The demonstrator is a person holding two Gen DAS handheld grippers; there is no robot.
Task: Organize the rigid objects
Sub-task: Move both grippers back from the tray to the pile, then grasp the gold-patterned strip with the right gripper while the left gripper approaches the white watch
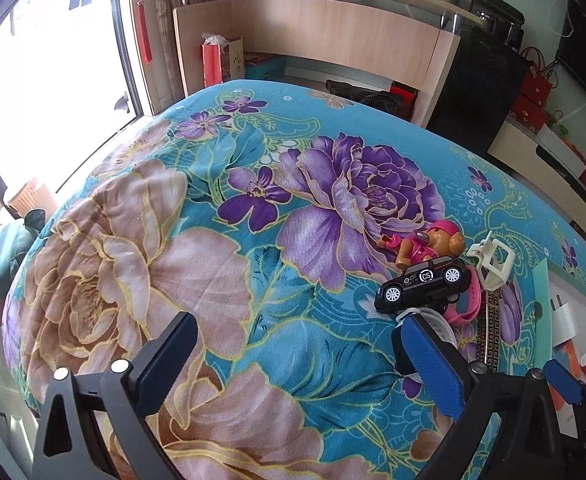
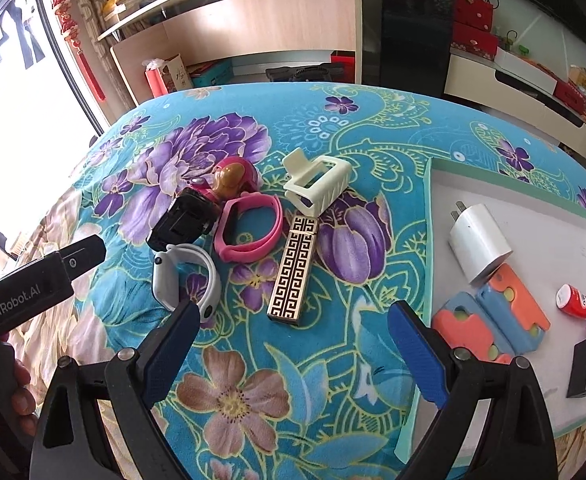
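Observation:
Loose items lie on the floral cloth: a black toy car (image 1: 425, 283) (image 2: 185, 222), a pink dog figure (image 1: 425, 245) (image 2: 233, 178), a pink wristband (image 2: 249, 226) (image 1: 467, 304), a white wristband (image 2: 185, 278), a cream hair claw (image 2: 317, 184) (image 1: 491, 260) and a gold patterned lighter (image 2: 293, 268). My left gripper (image 1: 293, 354) is open and empty over the cloth, left of the pile. My right gripper (image 2: 291, 332) is open and empty, just short of the lighter. The left gripper's body also shows in the right wrist view (image 2: 33, 280).
A white tray with a teal rim (image 2: 429, 240) lies to the right and holds a white charger (image 2: 479, 242), orange-and-blue pieces (image 2: 493, 320), a small red bottle (image 2: 575, 300) and a black block (image 2: 585, 368). A wooden desk (image 1: 313, 36) stands behind.

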